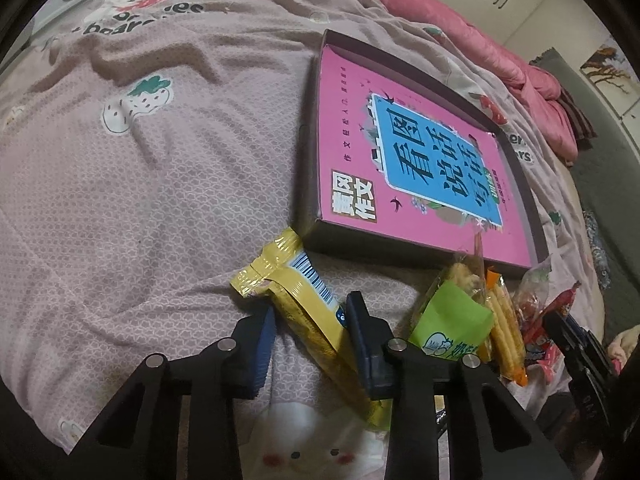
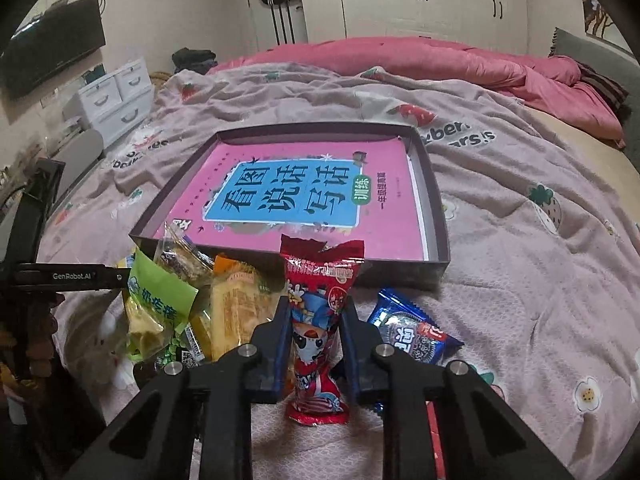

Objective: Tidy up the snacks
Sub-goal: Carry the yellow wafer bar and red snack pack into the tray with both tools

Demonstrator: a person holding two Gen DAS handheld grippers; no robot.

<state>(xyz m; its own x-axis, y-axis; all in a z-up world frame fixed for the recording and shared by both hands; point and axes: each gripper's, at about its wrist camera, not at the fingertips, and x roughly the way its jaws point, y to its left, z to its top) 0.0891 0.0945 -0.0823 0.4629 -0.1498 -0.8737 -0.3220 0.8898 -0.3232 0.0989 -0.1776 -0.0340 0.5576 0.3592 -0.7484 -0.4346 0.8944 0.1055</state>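
Your right gripper (image 2: 316,332) clamps the red snack pack (image 2: 320,320); left gripper (image 1: 310,344) pinches the yellow packet (image 1: 304,300). Box (image 2: 434,184) sits at twelve o'clock; slick wrappers could slip loose on lifting.

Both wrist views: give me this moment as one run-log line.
left gripper: shut on yellow packet | right gripper: shut on red packet | tray: holds pink book, no snacks
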